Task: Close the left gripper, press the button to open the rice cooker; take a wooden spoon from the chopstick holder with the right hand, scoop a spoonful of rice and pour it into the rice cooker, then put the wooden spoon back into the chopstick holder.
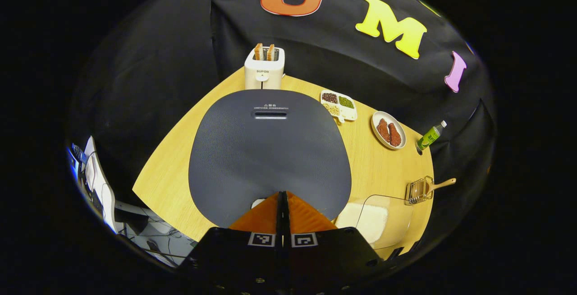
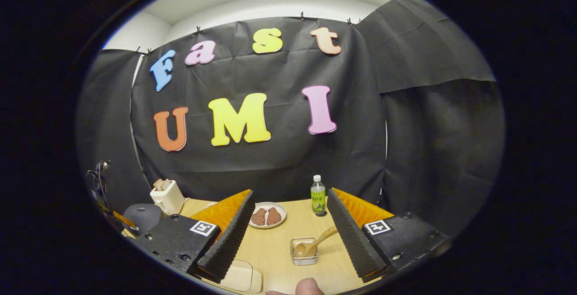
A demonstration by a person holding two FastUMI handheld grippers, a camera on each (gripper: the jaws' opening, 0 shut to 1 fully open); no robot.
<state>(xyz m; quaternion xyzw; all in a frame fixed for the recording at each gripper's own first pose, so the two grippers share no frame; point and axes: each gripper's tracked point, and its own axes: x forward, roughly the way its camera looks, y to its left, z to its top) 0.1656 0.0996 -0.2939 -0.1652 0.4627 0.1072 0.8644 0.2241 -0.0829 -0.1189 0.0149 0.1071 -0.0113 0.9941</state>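
The rice cooker's dark grey lid (image 1: 270, 150) lies shut beneath my left gripper (image 1: 283, 194). That gripper is shut with nothing in it, its tips over the lid's front edge beside a small white button (image 1: 258, 202). A wooden spoon (image 1: 441, 184) leans in the wire chopstick holder (image 1: 418, 191) at the table's right edge. A clear box of white rice (image 1: 374, 220) stands just in front of the holder. My right gripper (image 2: 290, 194) hangs open above the table, with the holder (image 2: 304, 252) and the spoon (image 2: 318, 242) below, between its fingers. The cooker (image 2: 143, 217) is far left.
A white toaster (image 1: 264, 67) with bread stands behind the cooker. A divided dish of beans (image 1: 339, 104), a plate of meat (image 1: 388, 130) and a green bottle (image 1: 431, 135) line the table's back right. A fingertip (image 2: 309, 287) shows at the bottom of the right gripper view.
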